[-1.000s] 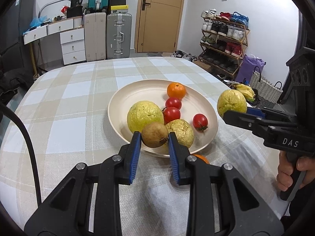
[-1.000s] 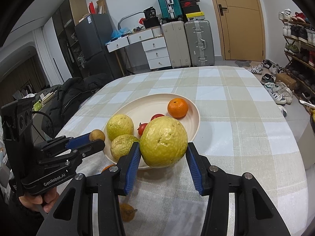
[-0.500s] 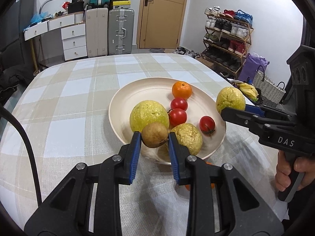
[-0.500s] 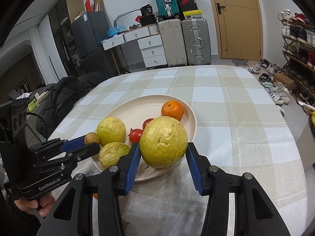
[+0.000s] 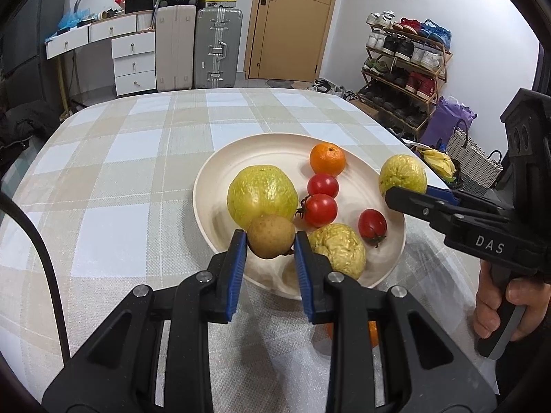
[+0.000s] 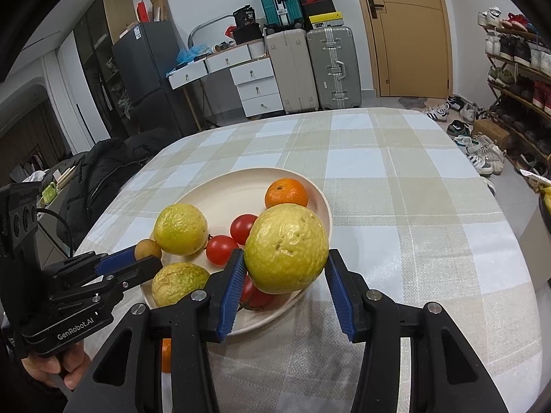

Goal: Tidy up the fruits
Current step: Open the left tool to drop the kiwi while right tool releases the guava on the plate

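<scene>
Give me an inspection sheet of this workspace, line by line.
Surface: table under a checked cloth.
Job's things: plate holding two guavas, three tomatoes and an orange; another orange on the cloth beside the plate.
Clutter: nothing seen.
Grippers: left gripper shut on a small brown fruit over the near rim; right gripper shut on a guava over the plate.
Cables: black cable at the left gripper.
Surroundings: suitcases, drawers, shoe rack, door.
</scene>
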Motion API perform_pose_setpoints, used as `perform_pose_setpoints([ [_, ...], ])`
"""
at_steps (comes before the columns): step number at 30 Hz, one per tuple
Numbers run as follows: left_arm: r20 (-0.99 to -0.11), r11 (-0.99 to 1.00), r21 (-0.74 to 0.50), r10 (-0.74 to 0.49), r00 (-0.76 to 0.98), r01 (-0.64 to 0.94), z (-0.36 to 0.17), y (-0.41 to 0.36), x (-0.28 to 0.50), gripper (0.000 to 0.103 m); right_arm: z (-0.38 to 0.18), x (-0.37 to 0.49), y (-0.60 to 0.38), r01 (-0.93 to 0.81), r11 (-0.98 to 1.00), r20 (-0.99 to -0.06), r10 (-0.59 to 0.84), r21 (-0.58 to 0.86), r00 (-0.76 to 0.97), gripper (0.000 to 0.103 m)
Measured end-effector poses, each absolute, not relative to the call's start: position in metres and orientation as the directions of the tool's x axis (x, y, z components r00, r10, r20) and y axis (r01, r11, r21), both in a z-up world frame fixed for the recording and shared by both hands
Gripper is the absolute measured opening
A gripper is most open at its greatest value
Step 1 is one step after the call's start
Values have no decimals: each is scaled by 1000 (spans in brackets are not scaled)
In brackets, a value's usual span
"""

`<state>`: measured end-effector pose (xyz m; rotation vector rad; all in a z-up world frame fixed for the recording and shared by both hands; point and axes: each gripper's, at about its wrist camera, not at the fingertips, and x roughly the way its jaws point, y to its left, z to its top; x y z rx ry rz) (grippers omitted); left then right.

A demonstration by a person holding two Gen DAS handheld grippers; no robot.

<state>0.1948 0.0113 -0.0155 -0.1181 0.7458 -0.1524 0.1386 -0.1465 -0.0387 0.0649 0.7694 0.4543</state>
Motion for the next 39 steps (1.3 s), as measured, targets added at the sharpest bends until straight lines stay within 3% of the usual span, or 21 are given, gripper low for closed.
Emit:
perform_pose_setpoints([
  [26,-660,988,-135,-143,738,72,-14,8,197,25,-41,146,-138,-380,910,-683,386,169,620,49],
  [31,-672,989,-129,-144,727,77,-15,7,189,26,-34,139,-142,-374,915,-678,373,154,633,57],
  [32,-669,989,-125,-144,729,81,-14,7,187,27,-33,137,-143,-375,914,-678,373,153,634,66],
  [35,-662,990,-111,-139,736,88,-11,5,178,38,-31,130,-146,-376,915,-667,373,147,645,89],
  [37,-657,991,-105,-131,742,82,-8,6,171,65,-30,124,-148,-375,918,-664,360,127,656,94],
  [39,-642,992,-102,-120,757,71,-3,9,163,80,-29,120,-150,-377,919,-665,353,115,658,98],
])
